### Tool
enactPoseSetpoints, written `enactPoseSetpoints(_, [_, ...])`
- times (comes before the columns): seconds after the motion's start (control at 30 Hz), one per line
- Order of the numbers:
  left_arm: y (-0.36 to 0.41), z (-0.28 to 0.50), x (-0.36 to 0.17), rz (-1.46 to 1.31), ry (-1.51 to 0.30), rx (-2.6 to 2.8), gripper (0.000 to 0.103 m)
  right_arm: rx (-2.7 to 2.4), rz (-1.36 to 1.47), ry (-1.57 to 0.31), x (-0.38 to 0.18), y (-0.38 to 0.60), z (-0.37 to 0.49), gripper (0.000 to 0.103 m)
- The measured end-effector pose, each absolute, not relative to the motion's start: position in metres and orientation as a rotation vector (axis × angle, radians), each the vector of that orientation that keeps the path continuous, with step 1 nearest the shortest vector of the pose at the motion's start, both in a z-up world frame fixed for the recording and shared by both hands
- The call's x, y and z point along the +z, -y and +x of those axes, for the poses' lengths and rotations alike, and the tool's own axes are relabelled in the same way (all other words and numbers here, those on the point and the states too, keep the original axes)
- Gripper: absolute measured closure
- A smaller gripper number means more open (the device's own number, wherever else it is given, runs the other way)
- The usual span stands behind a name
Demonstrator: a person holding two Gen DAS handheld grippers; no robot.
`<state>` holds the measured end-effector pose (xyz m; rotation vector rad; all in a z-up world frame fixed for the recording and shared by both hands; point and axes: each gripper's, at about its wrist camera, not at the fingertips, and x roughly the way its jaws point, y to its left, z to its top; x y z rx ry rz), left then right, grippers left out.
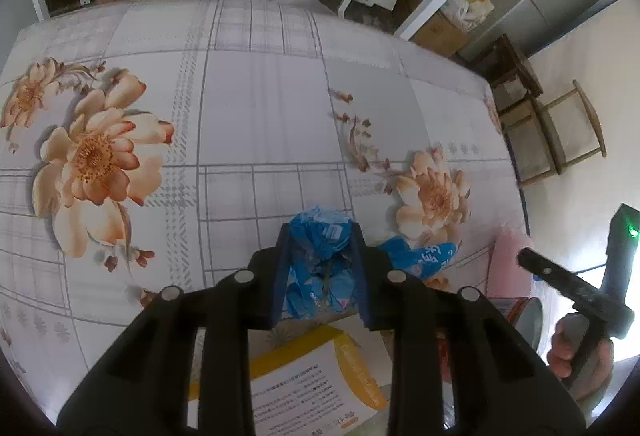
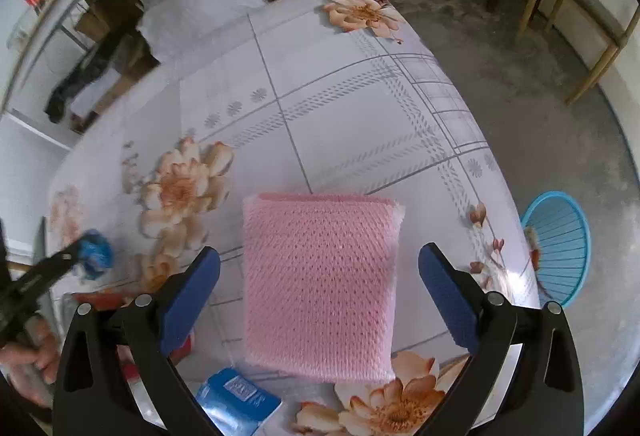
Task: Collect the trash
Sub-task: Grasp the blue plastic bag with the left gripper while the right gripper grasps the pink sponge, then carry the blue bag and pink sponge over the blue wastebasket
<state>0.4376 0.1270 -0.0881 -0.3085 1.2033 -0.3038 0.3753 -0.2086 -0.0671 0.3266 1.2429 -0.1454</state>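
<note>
So the table [image 2: 340, 108] was the biggest thing, with its flowery cloth all over it. Down on the floor beside the table stood a blue basket [image 2: 560, 248], and I think that was where the trash should go. I could only see a little bit of something at its edge, so I could not tell how much was in it.

Next in size was the pink foam net [image 2: 320, 288]. It lay flat on the table, right in front of my right claw [image 2: 320, 300]. That claw was spread wide, with one finger on each side of the pink piece, but not touching it yet.

A yellow and white paper [image 1: 320, 372] lay on the table under my left claw [image 1: 320, 268]. Near it was a blue packet [image 2: 236, 400], and another blue wrapper [image 1: 424, 256] lay just beside my left claw.

Smallest was the crumpled blue wrapper [image 1: 316, 260]. My left claw was pinching it tight, up above the table.

I think the job was only partly done. One piece was picked up but not dropped in the basket. The pink piece, the blue bits and maybe the paper were all still left.
</note>
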Motion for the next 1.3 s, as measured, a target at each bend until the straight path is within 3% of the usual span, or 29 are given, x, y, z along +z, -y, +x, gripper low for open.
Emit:
enactPoseSetpoints(0.5, [-0.153, 0.423, -0.048, -0.39, -1.072, -0.303, 0.077, -0.126, 0.068, -1.24, -0.088, 0.18, 0.372, 0.007])
enactPoseSetpoints(0.6, [-0.156, 0.418, -0.039, -0.398, -1.051, -0.306, 0.077, -0.094, 0.036, -1.234, -0.085, 0.179, 0.368, 0.015])
enactPoseSetpoints(0.8, [-0.156, 0.402, -0.02, -0.411, -1.015, -0.319, 0.077, -0.054, 0.024, -1.229, -0.08, 0.18, 0.36, 0.02])
enactPoseSetpoints(1.3, [-0.135, 0.353, 0.021, -0.44, -0.934, -0.426, 0.077, 0.037, 0.189, -1.119, -0.012, 0.218, 0.31, 0.02])
